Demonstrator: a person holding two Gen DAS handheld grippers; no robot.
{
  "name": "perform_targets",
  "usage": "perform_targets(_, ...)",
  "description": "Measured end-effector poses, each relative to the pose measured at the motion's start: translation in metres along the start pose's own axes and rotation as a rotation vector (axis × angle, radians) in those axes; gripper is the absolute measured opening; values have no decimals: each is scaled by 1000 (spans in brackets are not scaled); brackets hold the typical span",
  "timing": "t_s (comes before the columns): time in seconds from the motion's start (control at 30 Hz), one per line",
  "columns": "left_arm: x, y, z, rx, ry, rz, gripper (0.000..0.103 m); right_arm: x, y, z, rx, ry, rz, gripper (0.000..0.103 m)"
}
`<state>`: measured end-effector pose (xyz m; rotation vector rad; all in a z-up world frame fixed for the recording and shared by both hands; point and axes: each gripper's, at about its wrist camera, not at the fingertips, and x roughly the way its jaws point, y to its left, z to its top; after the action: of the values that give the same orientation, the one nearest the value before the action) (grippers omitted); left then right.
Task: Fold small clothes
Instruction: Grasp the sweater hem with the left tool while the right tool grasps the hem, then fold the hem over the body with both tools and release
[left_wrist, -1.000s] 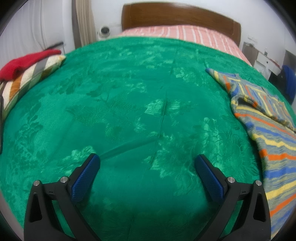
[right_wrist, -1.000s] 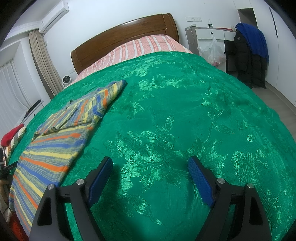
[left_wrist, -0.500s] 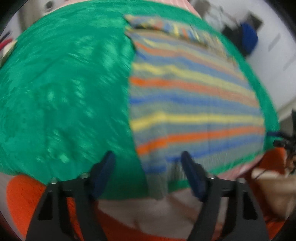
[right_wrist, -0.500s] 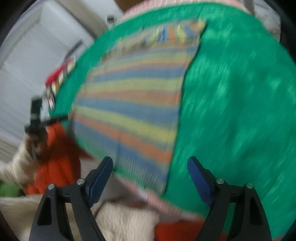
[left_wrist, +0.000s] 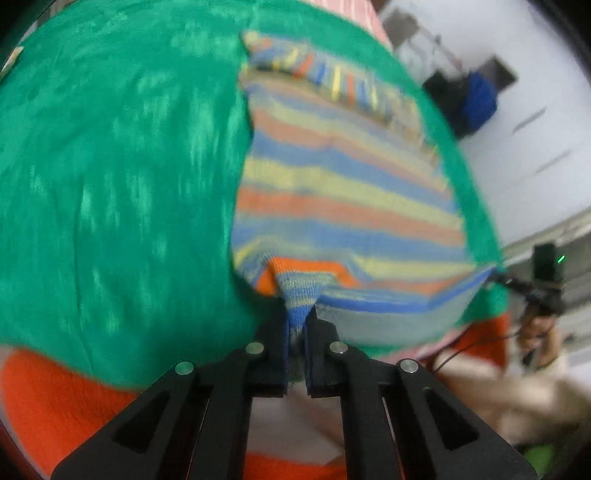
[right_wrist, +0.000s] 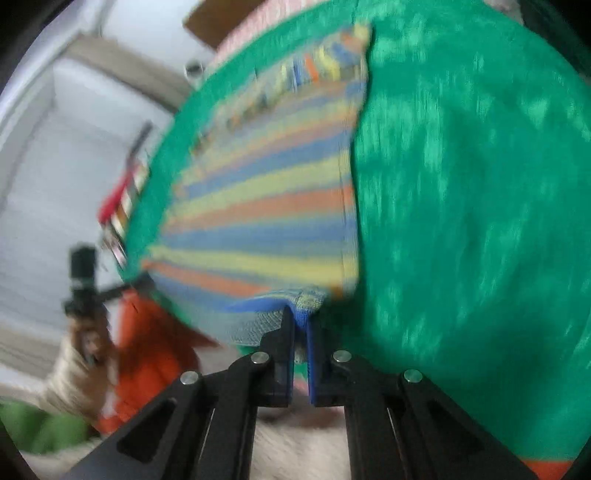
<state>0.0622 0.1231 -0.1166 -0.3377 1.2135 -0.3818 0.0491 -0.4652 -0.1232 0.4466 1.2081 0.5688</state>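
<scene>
Bedding fills both views: a green bedspread (left_wrist: 110, 177) with a shiny leaf pattern covers the bed, and pink striped sheets (right_wrist: 258, 26) show at its far end below a wooden headboard (right_wrist: 201, 22). White walls stand behind. A striped sweater (left_wrist: 343, 177) in blue, yellow and orange bands lies flat on the bedspread near its edge. The left gripper (left_wrist: 295, 328) is clamped on the sweater's near hem corner, cloth bunched between its closed jaws. The right gripper (right_wrist: 301, 325) pinches the opposite hem corner the same way. Both pictures are blurred. Only the left view shows a dark coat and blue cloth (left_wrist: 476, 96) by the wall; only the right view shows the curtain (right_wrist: 122, 70) and a red-topped pile (right_wrist: 122, 199) beside the bed. Each view catches the other gripper at its edge.
</scene>
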Motion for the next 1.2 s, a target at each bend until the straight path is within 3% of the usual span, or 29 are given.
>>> perform_targets(0.13, 1, 6, 85, -19, -100, -40, 4, -9, 6, 57, -3, -149, 1, 5)
perform_targets(0.27, 30, 4, 179, -44, -137, -44, 4, 2, 10, 145, -18, -293, -39, 5)
perform_targets(0.4, 72, 12, 269, -97, -142, -18, 4, 34, 18, 225, -48, -343, -112, 5)
perform_targets(0.5, 104, 14, 309, -116, -140, 9, 5, 57, 6, 281, -33, -359, -159, 5)
perform_targets(0.53, 113, 15, 316, -121, -138, 26, 8, 67, 2, 298, -30, -367, -168, 5)
perform_targets(0.6, 132, 23, 339, -144, -157, 98, 29, 93, -7, 321, -14, -368, -170, 6)
perform_targets(0.63, 134, 28, 344, -164, -164, 137, 57, 102, -16, 329, 14, -373, -154, 9)
perform_targets(0.67, 132, 37, 347, -202, -186, 171, 70, 108, -25, 332, 47, -391, -148, 10)
perform_targets(0.77, 102, 64, 333, -279, -293, 117, 70, 106, -48, 328, 137, -465, -172, 16)
perform_targets(0.87, 70, 66, 298, -224, -333, 117, 70, 81, -43, 310, 103, -484, -164, 20)
perform_targets(1.0, 63, 25, 249, 1, -317, 129, 74, 66, 2, 288, -89, -372, -142, 24)
perform_targets(1.07, 83, 4, 226, 106, -265, 201, 74, 77, 26, 282, -147, -285, -101, 38)
perform_targets(1.1, 94, 1, 215, 131, -228, 254, 72, 88, 39, 282, -167, -223, -85, 49)
perform_targets(1.13, 110, 4, 209, 134, -177, 307, 59, 101, 49, 282, -180, -166, -78, 51)
perform_targets(1.17, 121, 10, 200, 116, -139, 337, 56, 112, 58, 280, -192, -118, -81, 51)
perform_targets(1.2, 117, 14, 191, 116, -172, 330, 56, 123, 66, 277, -207, -77, -98, 51)
